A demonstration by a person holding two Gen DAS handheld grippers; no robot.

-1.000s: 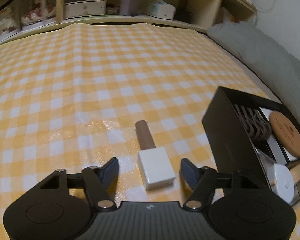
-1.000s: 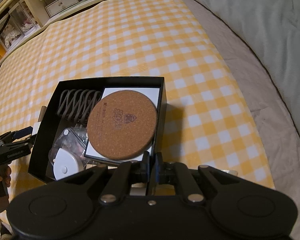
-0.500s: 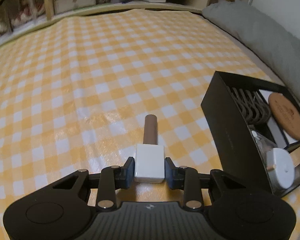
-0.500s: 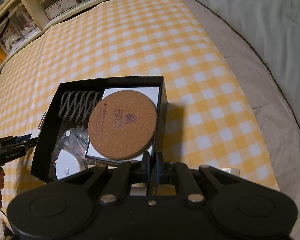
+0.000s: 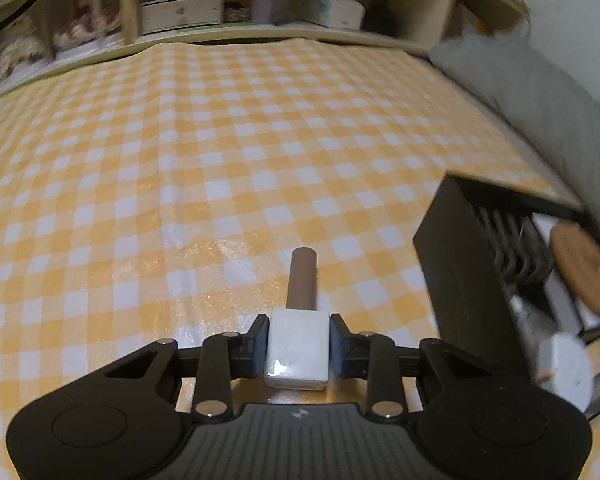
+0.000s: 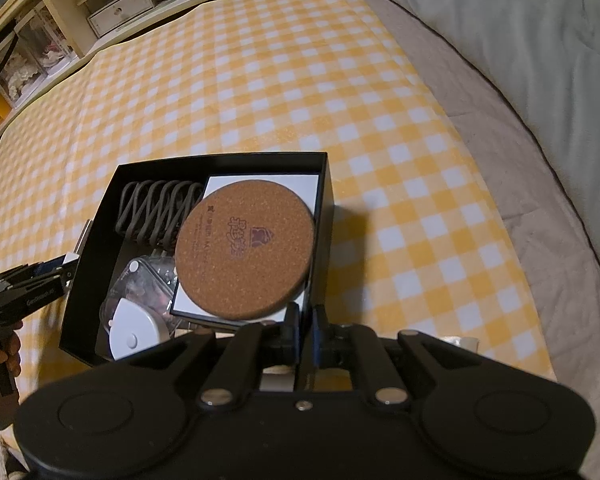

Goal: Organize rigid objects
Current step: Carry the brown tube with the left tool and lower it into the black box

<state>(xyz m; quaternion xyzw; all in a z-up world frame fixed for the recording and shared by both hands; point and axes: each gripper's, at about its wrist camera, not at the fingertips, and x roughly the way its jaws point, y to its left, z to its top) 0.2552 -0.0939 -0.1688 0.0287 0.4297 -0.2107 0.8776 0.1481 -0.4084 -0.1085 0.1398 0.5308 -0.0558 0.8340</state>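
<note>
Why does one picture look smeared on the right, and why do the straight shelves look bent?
Left wrist view: the black box and pillow are smeared by motion blur, glare shines on the white-capped bottle in the left claw. Right wrist view: sharper, dim warm light. Both: the fisheye lens curves the shelves.

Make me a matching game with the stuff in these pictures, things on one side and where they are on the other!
Things:
1. white block with brown handle
2. cork coaster
3. grey coiled rack
4. right tool

Places:
A. shut on the black box's near wall
B. squeezed in the left tool
C. box's far-left corner
D. on a white card

Pairs: 1-B, 2-D, 3-C, 4-A
</note>
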